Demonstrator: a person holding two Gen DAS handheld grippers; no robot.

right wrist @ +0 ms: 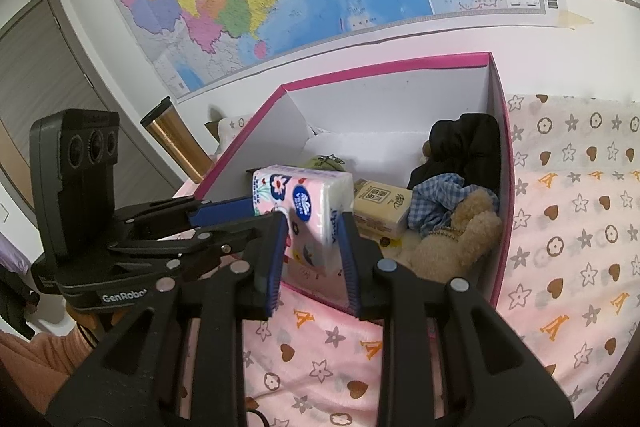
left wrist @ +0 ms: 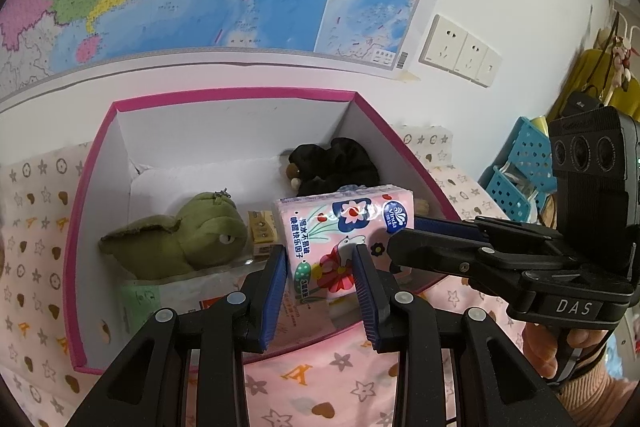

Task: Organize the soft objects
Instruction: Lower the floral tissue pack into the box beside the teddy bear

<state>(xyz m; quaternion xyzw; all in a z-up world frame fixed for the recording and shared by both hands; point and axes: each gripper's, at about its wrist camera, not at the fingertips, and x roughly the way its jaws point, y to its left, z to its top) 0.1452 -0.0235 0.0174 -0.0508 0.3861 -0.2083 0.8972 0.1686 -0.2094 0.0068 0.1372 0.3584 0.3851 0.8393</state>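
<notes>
Pink box (left wrist: 76, 227) – green plush (left wrist: 176, 239), black plush (left wrist: 336, 163) inside; both fingers pinch tissue pack (left wrist: 344, 223).

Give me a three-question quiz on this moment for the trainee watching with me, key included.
1. True or false: both the left gripper and the right gripper are clamped on the pink tissue pack.
2. Which toy lies in the pink box at its left side in the left wrist view? A) green plush B) black plush C) tan bear
3. Fill in: the blue checked cloth lies between the black plush and the ____.

Key: 1 true; 2 A; 3 tan bear.
</notes>
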